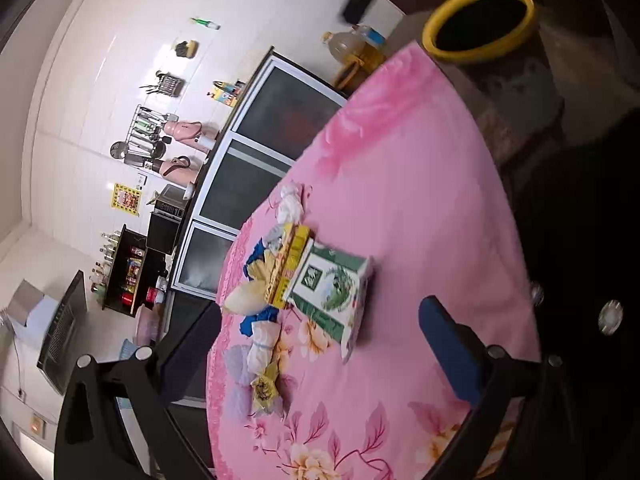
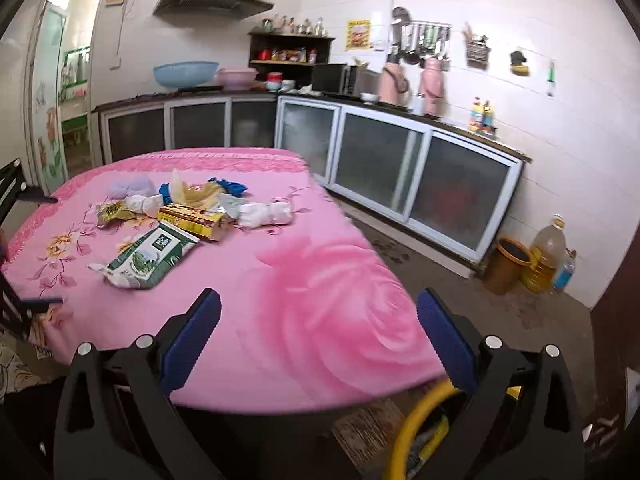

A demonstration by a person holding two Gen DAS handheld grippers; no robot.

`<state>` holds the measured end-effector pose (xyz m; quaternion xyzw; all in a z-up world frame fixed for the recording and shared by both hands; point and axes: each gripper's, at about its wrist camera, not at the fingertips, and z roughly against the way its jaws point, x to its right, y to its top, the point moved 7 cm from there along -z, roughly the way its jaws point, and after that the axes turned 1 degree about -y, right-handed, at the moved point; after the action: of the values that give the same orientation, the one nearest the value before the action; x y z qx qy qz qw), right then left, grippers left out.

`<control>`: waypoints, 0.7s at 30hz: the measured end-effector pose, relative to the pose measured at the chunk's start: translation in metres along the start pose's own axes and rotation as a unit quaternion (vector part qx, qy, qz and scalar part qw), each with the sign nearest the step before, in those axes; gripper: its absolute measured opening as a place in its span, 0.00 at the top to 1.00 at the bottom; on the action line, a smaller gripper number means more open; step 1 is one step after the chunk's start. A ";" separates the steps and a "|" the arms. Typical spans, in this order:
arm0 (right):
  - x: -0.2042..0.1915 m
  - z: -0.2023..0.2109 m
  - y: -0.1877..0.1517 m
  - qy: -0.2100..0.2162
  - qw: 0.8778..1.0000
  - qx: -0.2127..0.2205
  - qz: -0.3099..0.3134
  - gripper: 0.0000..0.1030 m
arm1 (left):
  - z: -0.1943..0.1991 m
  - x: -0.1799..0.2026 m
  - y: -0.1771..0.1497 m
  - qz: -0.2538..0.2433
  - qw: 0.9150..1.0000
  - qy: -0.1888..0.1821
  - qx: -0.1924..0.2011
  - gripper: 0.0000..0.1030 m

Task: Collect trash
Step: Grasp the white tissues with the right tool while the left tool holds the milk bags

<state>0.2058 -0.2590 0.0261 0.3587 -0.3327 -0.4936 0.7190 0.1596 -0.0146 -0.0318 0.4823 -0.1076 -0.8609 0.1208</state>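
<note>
Your left gripper [image 1: 320, 332] is spread wide, nothing between the blue pads [image 1: 450, 354], hovering over the pink tablecloth [image 1: 400, 184] w/ the trash pile straight ahead. Your right gripper [image 2: 318, 332] is also released, jaws wide apart, empty, sitting above the near edge of the table.

Trash is bunched toward the far-left part of the table in the right wrist view, none of it near the table's right edge. Green-and-white bag [image 2: 148, 256] lies flat, closest to you in the pile. Yellow carton [image 2: 196, 220] is just behind it, touching or nearly so; can't tell which. White wadded tissue [image 2: 264, 213] lies to the right of the carton. Blue scrap [image 2: 230, 186] and a pale yellow wrapper [image 2: 200, 194] sit behind the carton, overlapping. Small yellow packet [image 2: 112, 212] is at the left of the pile, beside another white wad [image 2: 142, 203]. A pale lilac wad [image 2: 130, 186] is at the back-left.

Left wrist view shows the same pile: bag [image 1: 334, 284] beside the carton [image 1: 290, 264], tissue [image 1: 290, 202] past the carton, packet [image 1: 266, 394] nearest your left finger.

Yellow-rimmed bin [image 1: 480, 20] stands on the floor off the table's far end in the left view; in the right view its rim [image 2: 416, 420] is just below the near table edge, under your right finger. Some items inside, too blurred to ID.
</note>
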 end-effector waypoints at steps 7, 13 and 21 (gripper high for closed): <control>-0.029 -0.063 0.027 0.034 0.999 -0.038 -0.004 0.09 | -0.029 0.003 -0.009 -0.040 0.999 -0.004 -0.011 0.07; -0.040 -0.128 0.044 0.082 0.992 -0.095 -0.036 0.09 | -0.056 -0.004 -0.008 -0.046 0.998 0.000 -0.034 0.07; -0.054 -0.231 0.063 0.164 0.966 -0.172 -0.104 0.09 | -0.086 -0.001 -0.001 -0.057 0.996 -0.031 -0.055 0.07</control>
<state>0.4121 -0.1483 -0.0483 0.3382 -0.0809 -0.5496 0.7597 0.2338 -0.0190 -0.0757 0.4537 -0.0359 -0.8855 0.0940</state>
